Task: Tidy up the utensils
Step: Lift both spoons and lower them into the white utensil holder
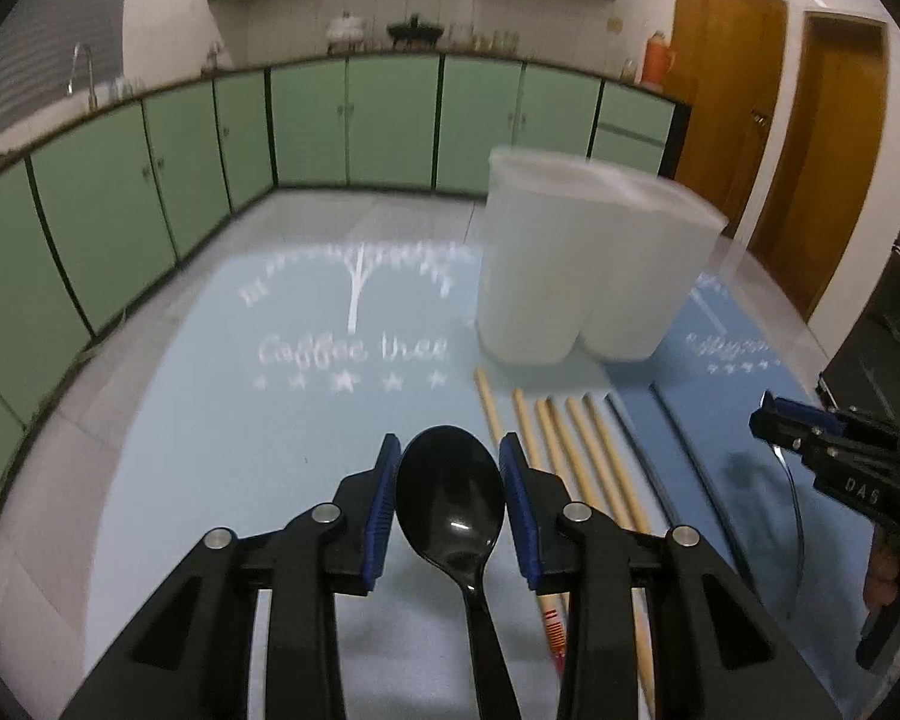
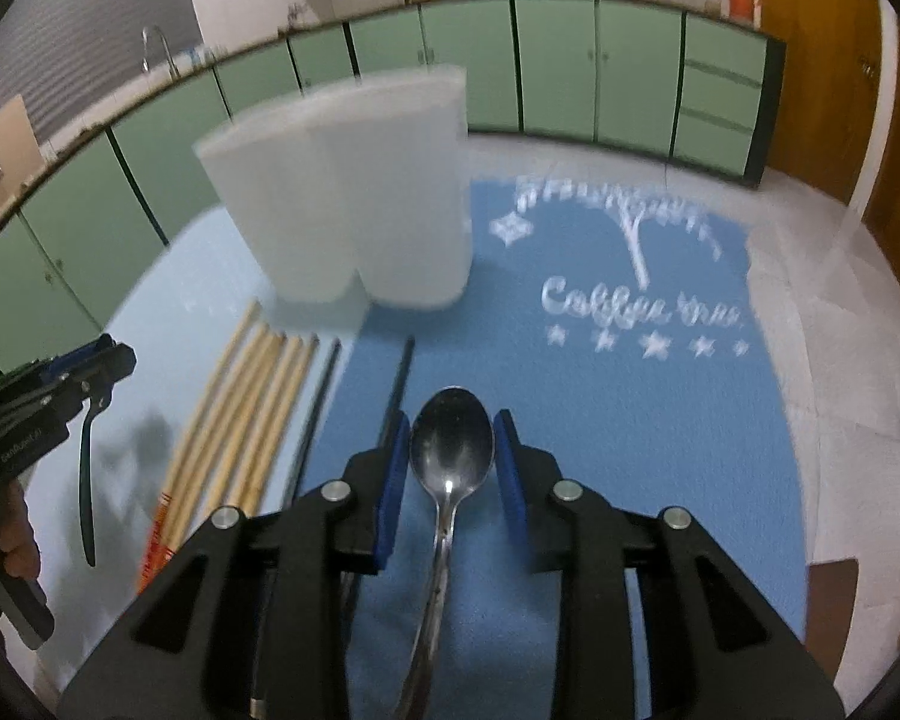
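My left gripper [image 1: 450,483] is shut on the bowl of a black plastic spoon [image 1: 450,501], held above the light blue mat. In the right wrist view the left gripper [image 2: 99,369] has the spoon [image 2: 87,480] hanging down from it. My right gripper [image 2: 450,456] is shut on a metal spoon [image 2: 452,450] above the darker blue mat. It shows in the left wrist view [image 1: 771,420] with the metal spoon [image 1: 797,510] hanging. A white translucent two-compartment holder [image 1: 588,264] [image 2: 354,192] stands ahead of both. Several wooden chopsticks [image 1: 576,456] [image 2: 240,420] lie in front of it.
Two dark chopsticks [image 2: 354,414] lie beside the wooden ones. A light blue mat [image 1: 222,420] and a darker blue mat [image 2: 630,450] cover the glass table. Green cabinets [image 1: 354,120] line the far walls. A dark object [image 1: 882,336] stands at the table's right.
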Demonstrator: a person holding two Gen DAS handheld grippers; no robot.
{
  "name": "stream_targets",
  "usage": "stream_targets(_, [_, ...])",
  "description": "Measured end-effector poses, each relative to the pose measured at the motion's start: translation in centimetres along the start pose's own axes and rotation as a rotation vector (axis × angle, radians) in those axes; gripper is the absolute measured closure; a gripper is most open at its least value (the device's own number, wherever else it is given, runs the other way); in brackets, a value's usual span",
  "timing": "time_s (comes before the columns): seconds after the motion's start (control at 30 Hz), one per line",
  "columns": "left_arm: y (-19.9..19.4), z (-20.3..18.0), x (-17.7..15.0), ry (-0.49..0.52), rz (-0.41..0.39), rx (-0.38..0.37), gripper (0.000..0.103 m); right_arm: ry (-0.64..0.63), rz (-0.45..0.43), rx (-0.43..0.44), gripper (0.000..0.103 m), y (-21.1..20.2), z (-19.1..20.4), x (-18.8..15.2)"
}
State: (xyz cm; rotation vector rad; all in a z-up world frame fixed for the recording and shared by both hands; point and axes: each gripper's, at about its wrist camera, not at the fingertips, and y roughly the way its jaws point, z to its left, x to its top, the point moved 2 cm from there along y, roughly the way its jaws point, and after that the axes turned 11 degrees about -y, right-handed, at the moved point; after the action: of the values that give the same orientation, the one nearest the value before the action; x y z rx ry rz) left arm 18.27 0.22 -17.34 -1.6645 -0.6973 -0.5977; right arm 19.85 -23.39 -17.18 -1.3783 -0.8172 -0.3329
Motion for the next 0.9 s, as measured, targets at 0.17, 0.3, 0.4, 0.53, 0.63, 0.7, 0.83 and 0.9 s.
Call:
stream_targets(0.17, [-2.8,-0.9,1.0,0.004,-0.092,-0.026,0.07,0.003,-0.116,0.0,0.076,-3.3,-0.6,1.9])
stream_targets(0.3, [-4.1,-1.4,1.8,0.001,-0.142,-0.041,0.07,0.011,-0.156,0.016,0.076,-4.6,-0.9,2.8])
stream_targets(0.4, [-5.0,-1.9,2.6,0.007,-0.175,-0.05,0.07,0.011,-0.192,0.02,0.076,-5.7,-1.1,3.6])
stream_targets(0.53, [-6.0,-2.4,4.4,0.012,-0.229,-0.068,0.07,0.009,-0.241,0.033,0.076,-7.4,-1.6,5.2])
stream_targets(0.63, [-6.4,-3.0,6.7,0.021,-0.283,-0.086,0.07,0.0,-0.281,0.049,0.076,-8.5,-2.2,7.2])
stream_targets(0.7, [-6.6,-3.4,8.1,0.027,-0.316,-0.096,0.07,-0.008,-0.306,0.061,0.076,-9.0,-2.6,8.6])
stream_targets(0.83, [-6.0,-4.8,12.3,0.037,-0.401,-0.127,0.07,-0.021,-0.359,0.091,0.076,-9.7,-3.6,12.4])
stream_targets(0.9, [-5.6,-5.5,14.4,0.035,-0.436,-0.145,0.07,-0.033,-0.381,0.098,0.076,-9.6,-4.0,14.2])
